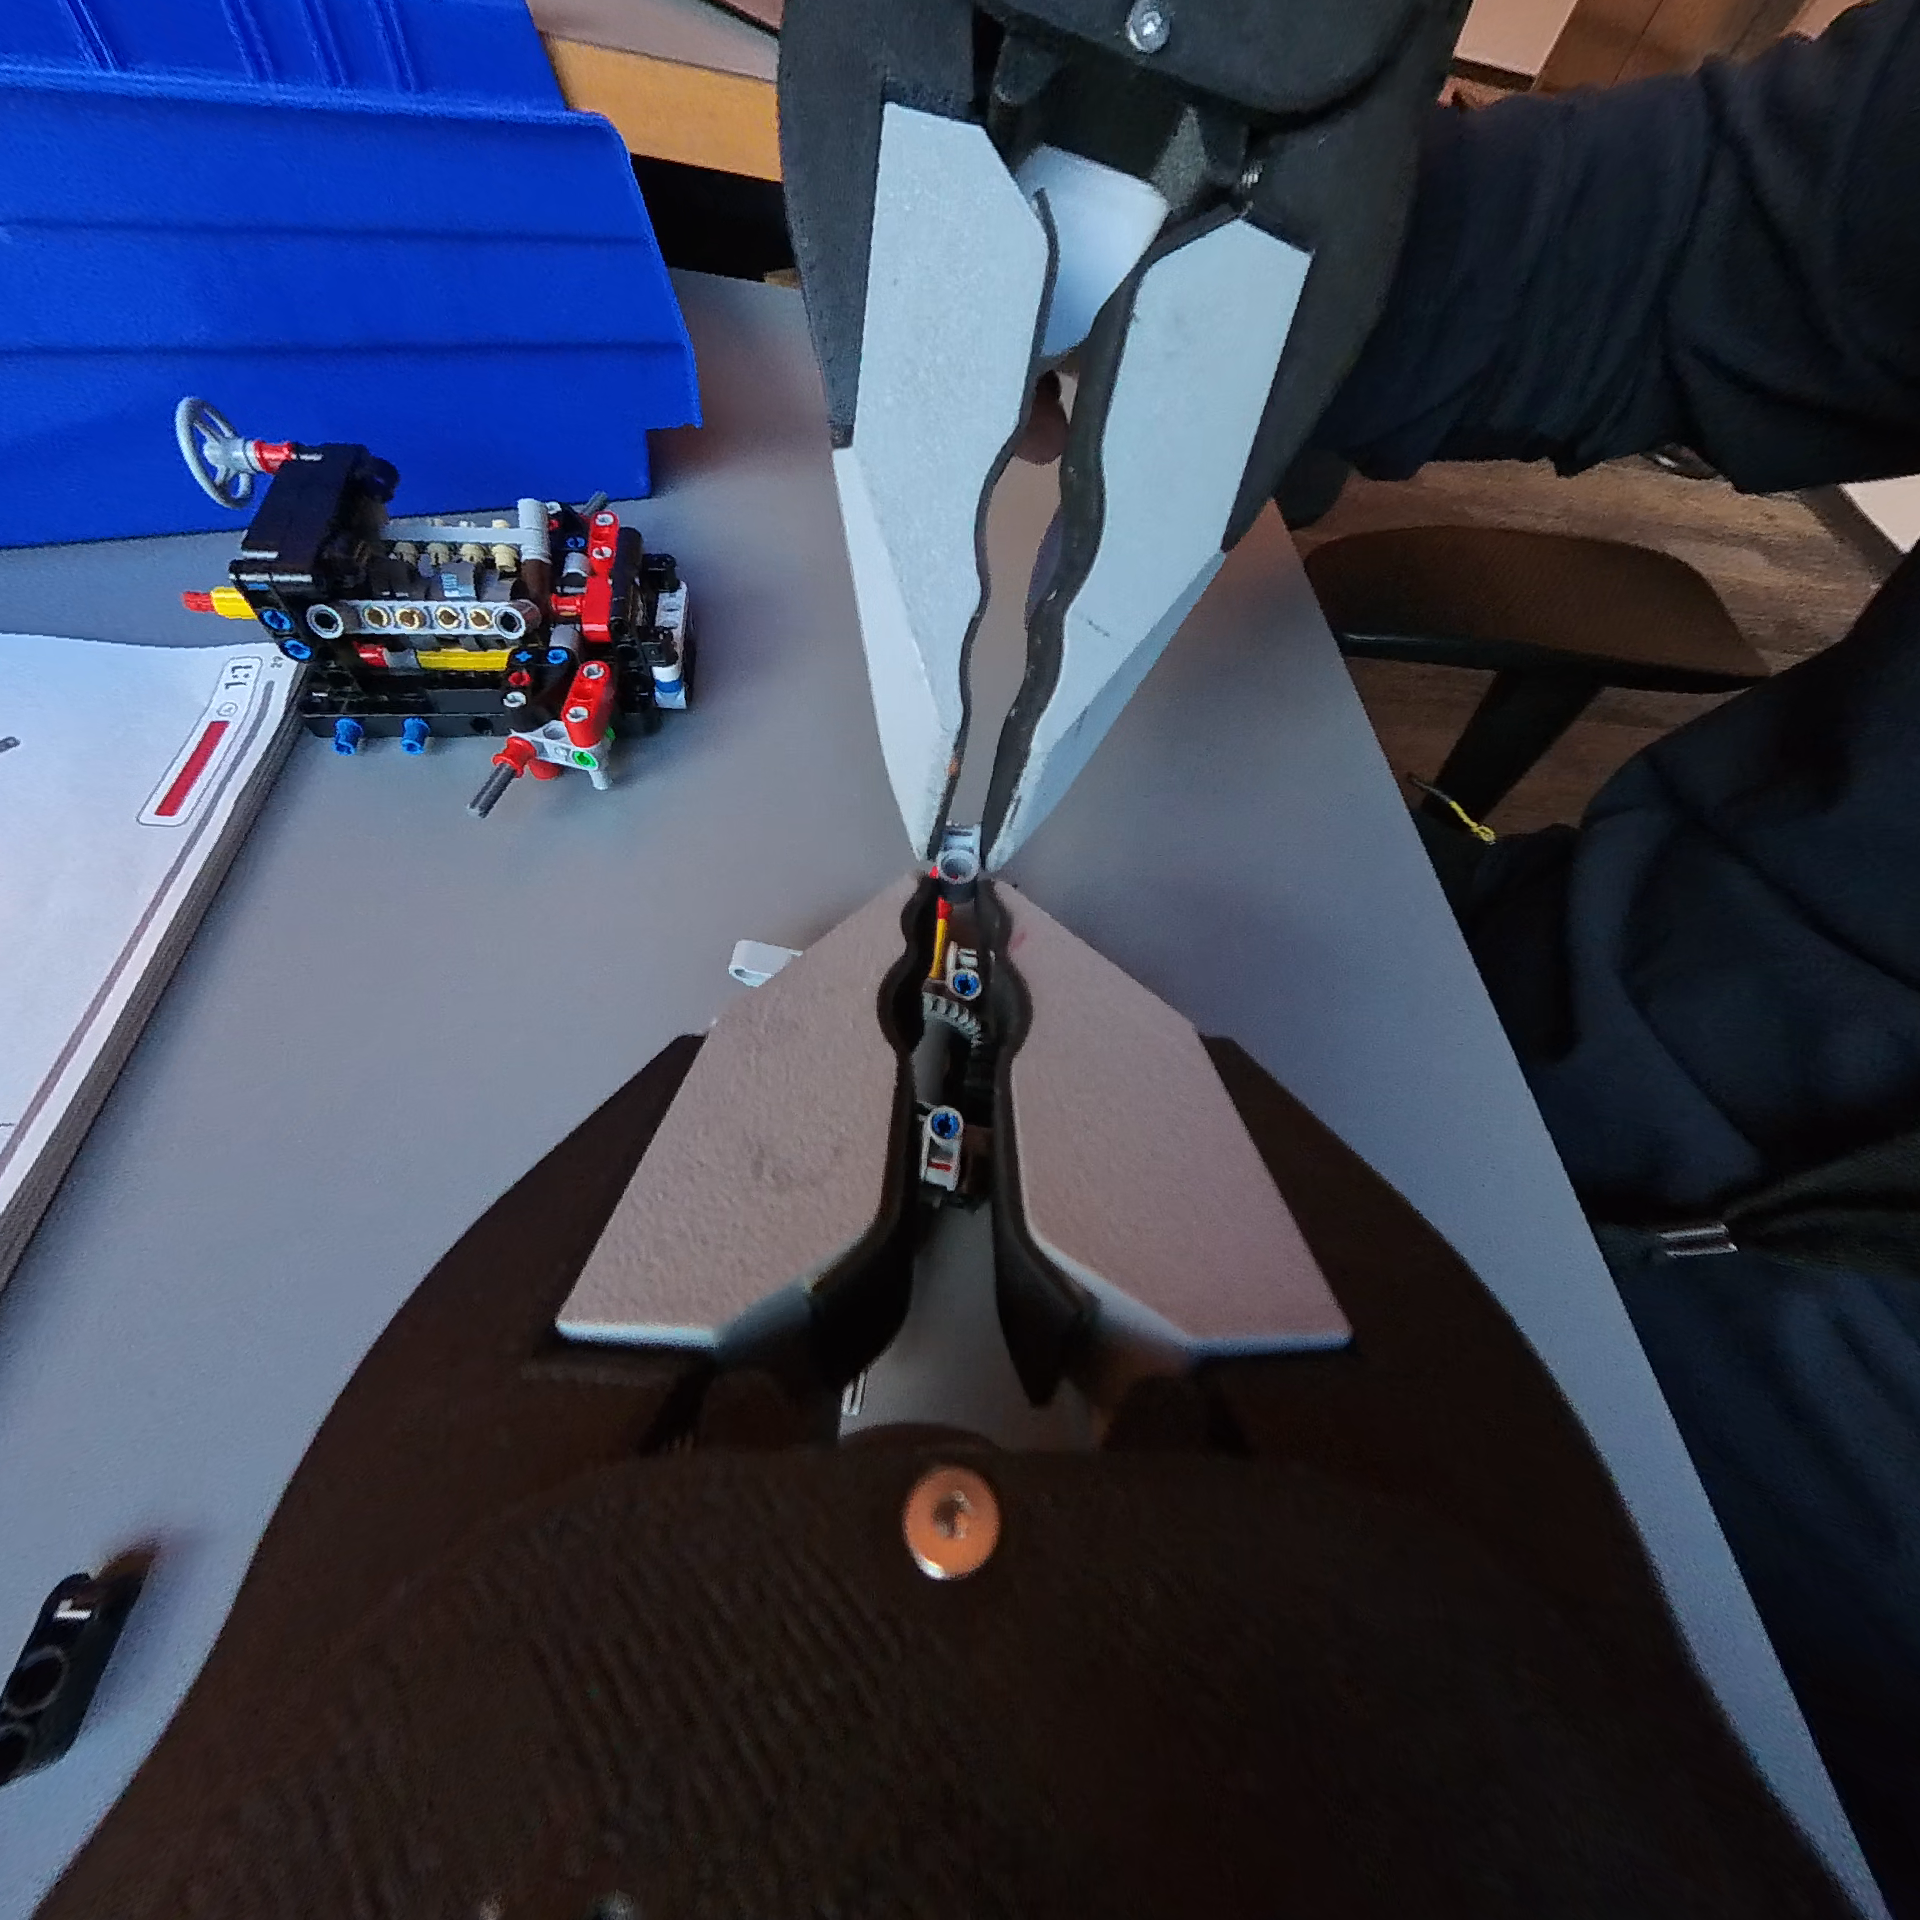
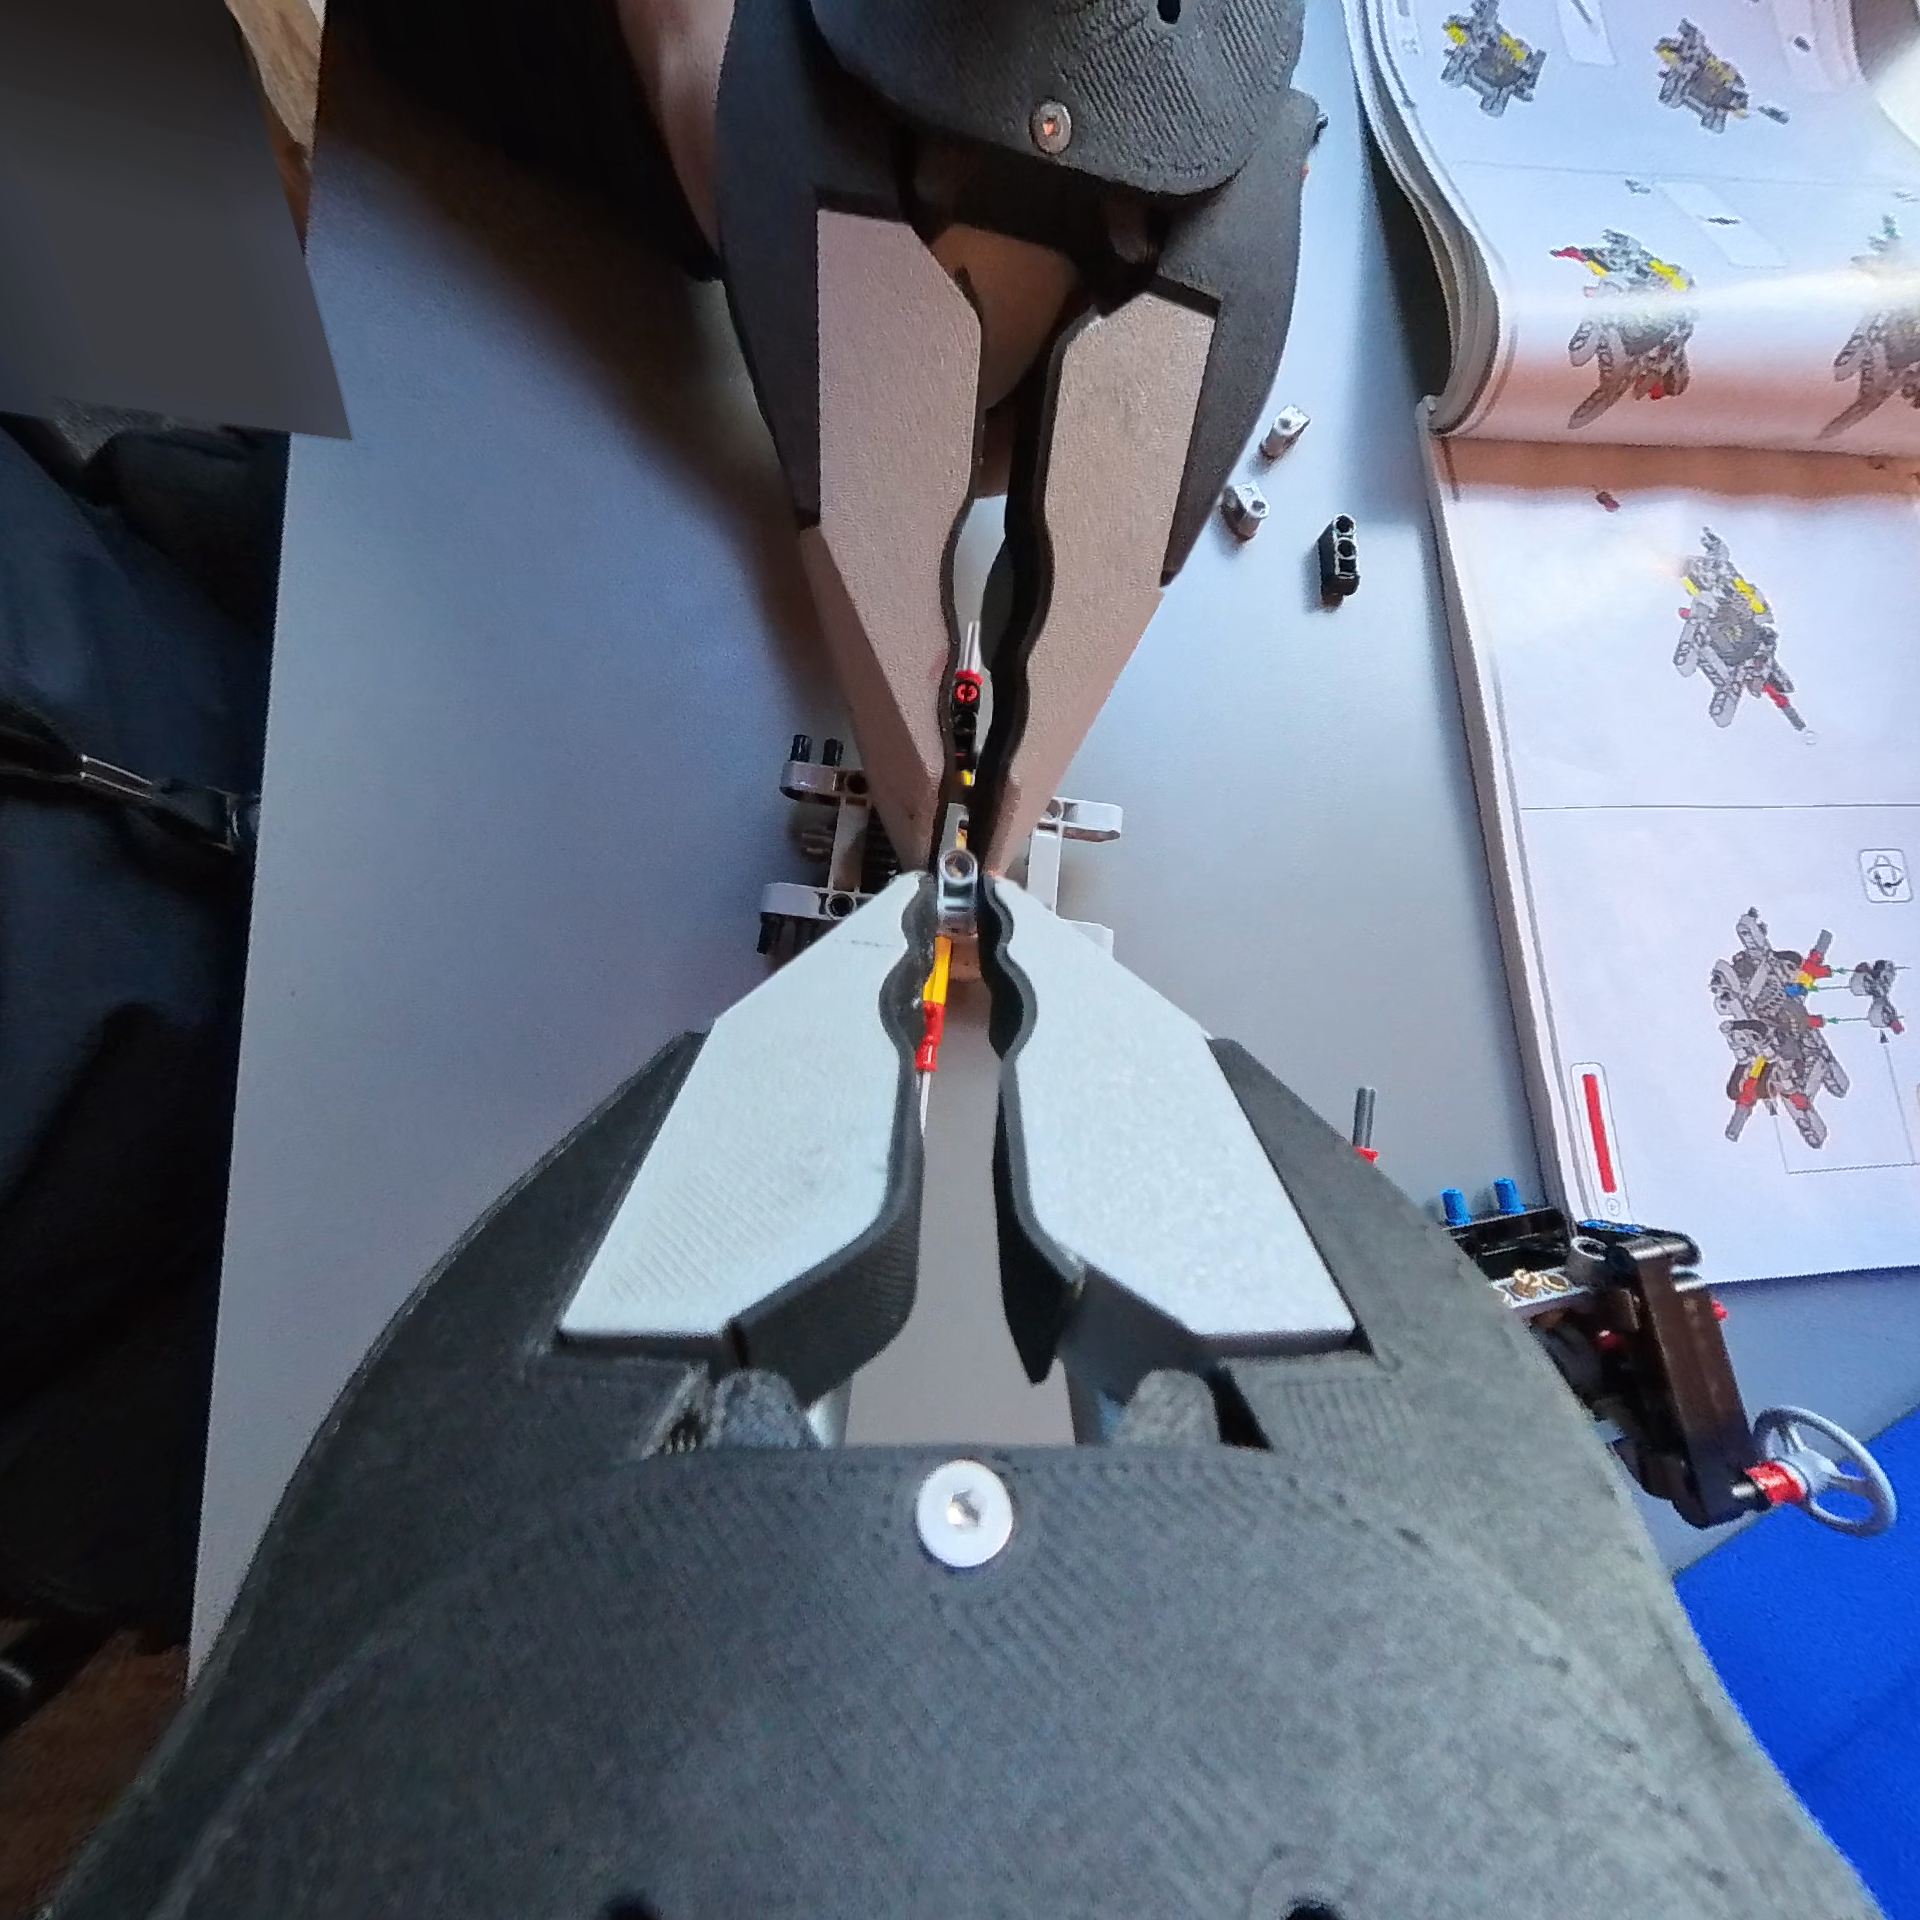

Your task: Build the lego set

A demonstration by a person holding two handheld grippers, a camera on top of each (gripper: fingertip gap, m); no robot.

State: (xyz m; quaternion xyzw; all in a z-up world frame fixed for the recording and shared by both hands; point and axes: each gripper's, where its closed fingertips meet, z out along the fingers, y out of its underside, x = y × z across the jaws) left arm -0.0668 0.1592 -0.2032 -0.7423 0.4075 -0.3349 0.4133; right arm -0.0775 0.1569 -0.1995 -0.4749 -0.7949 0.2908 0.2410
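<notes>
My right gripper (image 2: 956,904), with grey fingers, is shut on a small grey connector (image 2: 957,883) at its very tips. It also shows in the left wrist view (image 1: 958,847), coming in from above with the connector (image 1: 958,860). My left gripper (image 1: 961,891), with tan fingers, meets it tip to tip. Its pads are closed on a thin part of a small grey brick assembly (image 2: 821,862) with a gear (image 1: 951,1013), blue pins and a yellow axle (image 1: 938,945). The connector sits right at the left fingertips (image 2: 914,831), above the yellow axle (image 2: 935,977).
A larger black, red and yellow model (image 1: 447,623) with a grey wheel stands by a blue bin (image 1: 312,260). An open instruction booklet (image 2: 1714,727) lies beside it. Loose grey connectors (image 2: 1244,509) and a black beam (image 2: 1340,556) lie on the grey table (image 1: 520,1039). A dark sleeve (image 1: 1662,260) is behind. The tips of both grippers are at nearly the same place.
</notes>
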